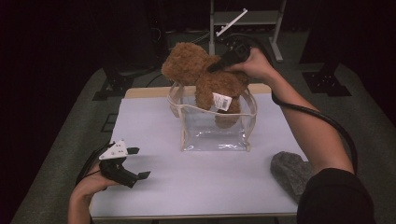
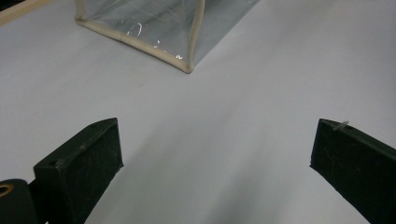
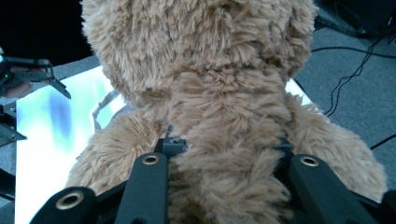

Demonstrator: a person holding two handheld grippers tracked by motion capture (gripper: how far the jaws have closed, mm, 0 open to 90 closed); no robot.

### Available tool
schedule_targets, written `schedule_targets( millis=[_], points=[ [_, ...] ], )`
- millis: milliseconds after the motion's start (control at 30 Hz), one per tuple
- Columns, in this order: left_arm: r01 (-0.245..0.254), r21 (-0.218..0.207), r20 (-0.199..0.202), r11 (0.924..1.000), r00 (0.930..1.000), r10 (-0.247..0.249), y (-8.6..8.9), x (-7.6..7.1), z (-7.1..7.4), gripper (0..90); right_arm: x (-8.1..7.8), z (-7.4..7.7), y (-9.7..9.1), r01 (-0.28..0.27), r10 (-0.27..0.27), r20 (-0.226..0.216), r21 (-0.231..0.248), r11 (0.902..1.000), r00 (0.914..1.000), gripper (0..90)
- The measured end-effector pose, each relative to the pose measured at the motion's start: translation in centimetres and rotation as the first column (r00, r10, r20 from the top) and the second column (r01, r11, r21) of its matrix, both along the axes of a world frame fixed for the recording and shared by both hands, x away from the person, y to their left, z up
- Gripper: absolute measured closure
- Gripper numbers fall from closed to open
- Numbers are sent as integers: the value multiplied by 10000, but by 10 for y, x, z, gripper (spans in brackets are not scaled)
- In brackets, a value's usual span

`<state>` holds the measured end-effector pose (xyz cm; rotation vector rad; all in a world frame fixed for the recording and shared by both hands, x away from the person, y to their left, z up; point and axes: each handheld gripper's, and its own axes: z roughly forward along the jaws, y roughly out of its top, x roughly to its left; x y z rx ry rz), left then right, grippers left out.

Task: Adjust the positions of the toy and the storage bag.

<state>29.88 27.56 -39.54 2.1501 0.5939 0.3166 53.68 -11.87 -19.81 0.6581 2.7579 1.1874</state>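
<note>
A brown plush teddy bear [image 1: 205,74] hangs over the mouth of a clear plastic bag [image 1: 215,126] with cream edging, its legs down inside the bag and a white tag on its side. My right gripper [image 1: 215,65] is shut on the teddy bear's body just below the head; in the right gripper view the fur [image 3: 224,140] bulges between the black jaws. My left gripper [image 1: 138,163] rests open near the table's front left corner with nothing between its fingers [image 2: 84,163]. The bag's lower corner [image 2: 187,65] lies ahead of it.
A white table [image 1: 196,186] carries the bag at its middle. A grey fuzzy cloth [image 1: 289,170] lies at the front right edge by the person's right arm. Dark stands and cables sit on the floor behind the table.
</note>
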Motion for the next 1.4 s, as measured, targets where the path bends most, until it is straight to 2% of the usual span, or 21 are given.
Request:
schedule_targets(
  millis=[300,367,400,467,500,600,867,1000,1167,1233,1400],
  points=[
    [34,5,-12,10000,10000,-34,1,0,-1,15,-7,-32,2,-161,144,-362,-466,9988,9992,618],
    [27,-41,-43,10000,10000,-27,0,0,-1,15,-8,-35,2,-159,137,-435,-502,9986,9990,618],
    [37,-20,-52,10000,10000,-37,0,0,-1,15,-9,-45,2,-146,106,-622,-649,9978,9980,614],
    [54,0,-54,10000,10000,-54,0,0,-2,15,-9,-48,1,-157,112,-660,-679,9976,9978,613],
    [71,-21,-99,10000,9999,-71,0,0,-2,15,-11,-55,1,-143,77,-816,-806,9966,9966,604],
    [88,-15,-106,10000,9999,-88,-1,1,-2,15,-14,-62,0,-211,117,-878,-1076,9940,9961,594],
    [165,-55,-119,9998,9998,-165,0,2,-3,15,-18,-72,-8,-142,-1,-1070,-1333,9910,9943,506],
    [192,-30,-198,9998,9996,-192,-1,3,-5,15,-20,-71,-13,-115,-13,-1098,-1153,9933,9940,462],
    [162,-32,-189,9999,9997,-163,-1,3,-5,15,-22,-76,-13,-94,-54,-1247,-1181,9930,9922,447],
    [168,-67,-172,9998,9997,-169,-1,3,-4,15,-21,-77,-12,-73,-85,-1231,-1274,9918,9924,443],
    [164,-94,-204,9998,9997,-166,0,3,-4,15,-23,-73,-15,8,-127,-1095,-1081,9941,9939,401]
  ],
)
